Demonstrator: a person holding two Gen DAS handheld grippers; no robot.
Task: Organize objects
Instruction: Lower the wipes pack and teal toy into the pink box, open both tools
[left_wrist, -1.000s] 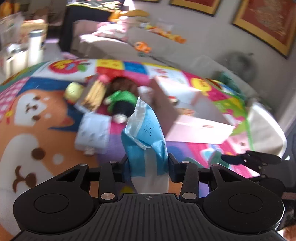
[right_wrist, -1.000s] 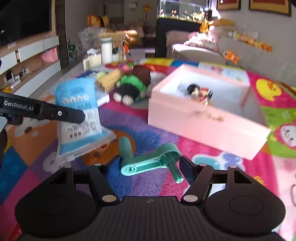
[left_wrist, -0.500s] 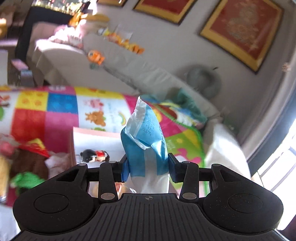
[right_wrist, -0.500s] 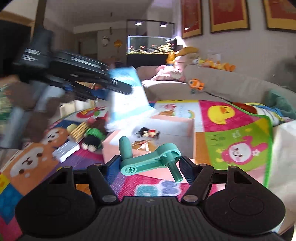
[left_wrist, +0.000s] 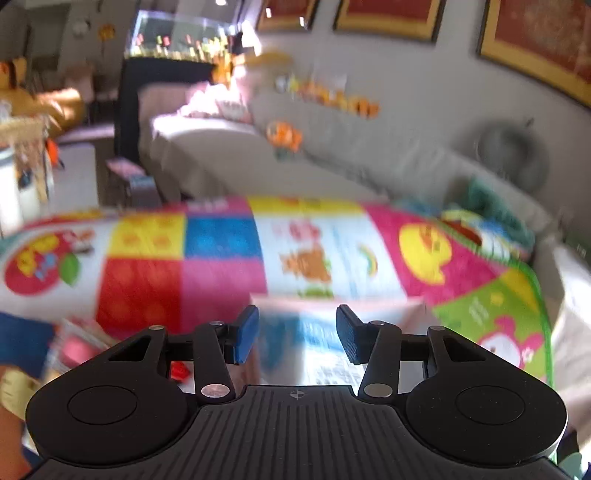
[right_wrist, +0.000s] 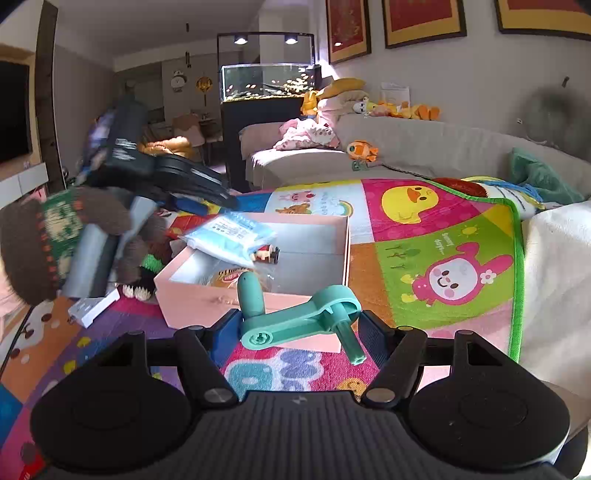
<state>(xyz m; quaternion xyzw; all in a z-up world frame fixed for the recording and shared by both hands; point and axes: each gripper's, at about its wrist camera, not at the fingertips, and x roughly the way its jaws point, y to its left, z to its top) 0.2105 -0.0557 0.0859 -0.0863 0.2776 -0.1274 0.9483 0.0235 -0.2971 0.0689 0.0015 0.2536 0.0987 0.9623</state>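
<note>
The left tongs (left_wrist: 295, 334) have just been opening; nothing sits between them now, and the blue packet (right_wrist: 231, 236) lies atop the pink box (right_wrist: 345, 251). The right tongs (right_wrist: 297, 330) grip a teal crank (right_wrist: 295, 321) near the box; it likely goes in next.

The left wrist camera sits behind its own fingers and looks down, close over the pink box (left_wrist: 332, 301), toward the sofa (left_wrist: 369, 155). This view is blurry. The right wrist camera sits low, a bit farther back, and looks the same way. Both see the box, the colorful mat (right_wrist: 443, 236) and the sofa.
</note>
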